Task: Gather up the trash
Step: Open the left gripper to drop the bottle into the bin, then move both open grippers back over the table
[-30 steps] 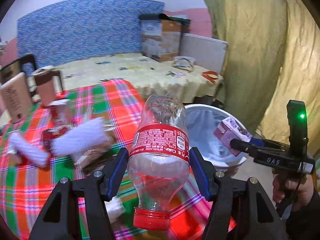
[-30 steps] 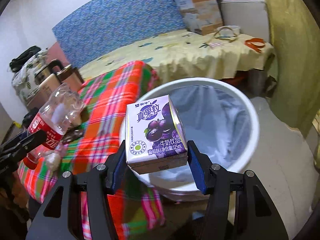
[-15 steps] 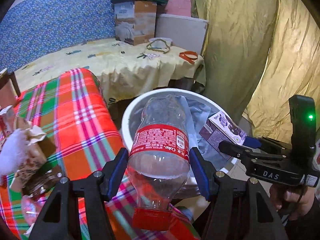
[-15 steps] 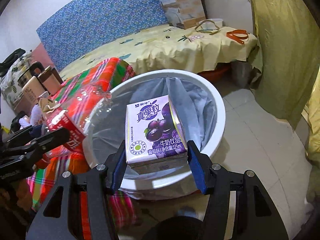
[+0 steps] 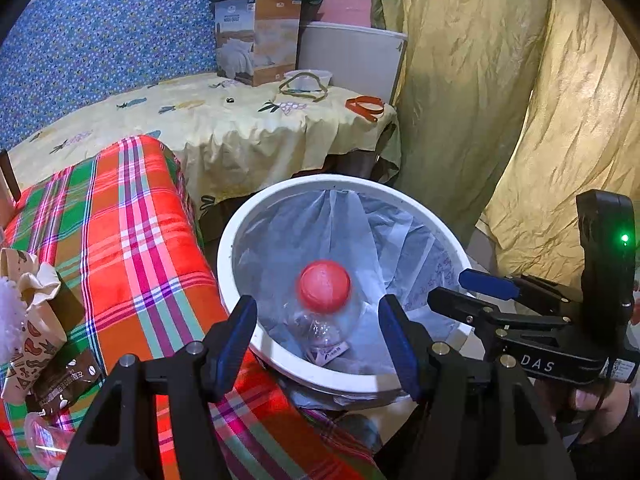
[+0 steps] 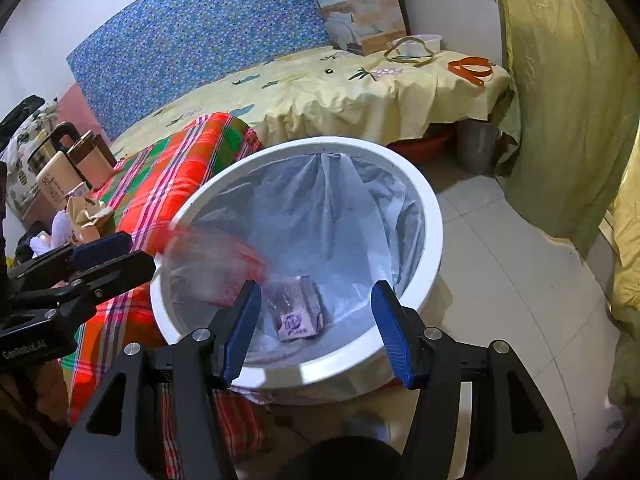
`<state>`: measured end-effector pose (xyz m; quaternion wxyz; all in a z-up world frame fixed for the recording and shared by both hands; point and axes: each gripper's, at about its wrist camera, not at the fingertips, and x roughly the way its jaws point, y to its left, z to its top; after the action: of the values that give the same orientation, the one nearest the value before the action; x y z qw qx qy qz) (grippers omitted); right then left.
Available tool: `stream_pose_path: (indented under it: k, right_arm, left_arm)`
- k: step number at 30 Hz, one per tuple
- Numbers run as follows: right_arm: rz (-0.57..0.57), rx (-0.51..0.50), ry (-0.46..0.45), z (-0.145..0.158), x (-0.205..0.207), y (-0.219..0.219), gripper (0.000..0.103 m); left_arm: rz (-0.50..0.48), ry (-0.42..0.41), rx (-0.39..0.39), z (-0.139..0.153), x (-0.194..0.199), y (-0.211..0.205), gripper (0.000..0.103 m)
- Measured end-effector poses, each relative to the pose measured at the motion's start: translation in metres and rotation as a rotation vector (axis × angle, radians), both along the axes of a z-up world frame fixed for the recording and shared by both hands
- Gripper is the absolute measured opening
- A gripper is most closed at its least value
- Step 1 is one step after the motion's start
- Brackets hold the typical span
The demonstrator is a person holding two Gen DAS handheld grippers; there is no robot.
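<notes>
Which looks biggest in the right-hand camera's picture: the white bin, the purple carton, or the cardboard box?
1. White bin
2. Cardboard box, though it stands farther off
3. Purple carton, lying in the bin

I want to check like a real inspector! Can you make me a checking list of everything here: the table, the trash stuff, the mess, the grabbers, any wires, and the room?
Surface: plaid tablecloth on the table beside the white bin.
Job's things: plastic bottle, red cap up, inside the bin's rim; purple juice carton lying at the bin's bottom.
Clutter: paper bag and brown wrapper left on the cloth.
Grippers: left gripper open, empty; right gripper open, empty; both above the bin.
Cables: nothing seen.
Surroundings: yellow-covered table with a cardboard box; yellow curtain; blue patterned panel.
</notes>
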<state>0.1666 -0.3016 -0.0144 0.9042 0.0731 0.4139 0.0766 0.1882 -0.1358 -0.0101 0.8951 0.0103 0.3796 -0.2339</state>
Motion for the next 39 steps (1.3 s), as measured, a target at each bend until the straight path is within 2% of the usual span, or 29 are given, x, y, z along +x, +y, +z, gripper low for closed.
stream_pose_path:
  k: [7, 20, 26, 33, 39]
  right_arm:
    - [0.013, 0.010, -0.033, 0.011, -0.012, 0.002, 0.059]
    - [0.090, 0.008, -0.079, 0.027, -0.029, 0.033, 0.059]
    - [0.159, 0.019, -0.089, 0.031, -0.036, 0.056, 0.059]
    - [0.243, 0.021, -0.078, 0.028, -0.039, 0.083, 0.059]
    - [0.276, 0.020, -0.070, 0.026, -0.042, 0.096, 0.059]
  left_arm:
    - [0.015, 0.006, -0.029, 0.000, -0.014, 0.015, 0.065]
    - [0.145, -0.037, -0.058, 0.009, -0.058, 0.066, 0.065]
    - [0.215, -0.066, -0.043, 0.011, -0.078, 0.094, 0.065]
    - [0.348, -0.099, 0.005, 0.010, -0.096, 0.131, 0.065]
    - [0.433, -0.085, 0.023, 0.000, -0.102, 0.162, 0.065]
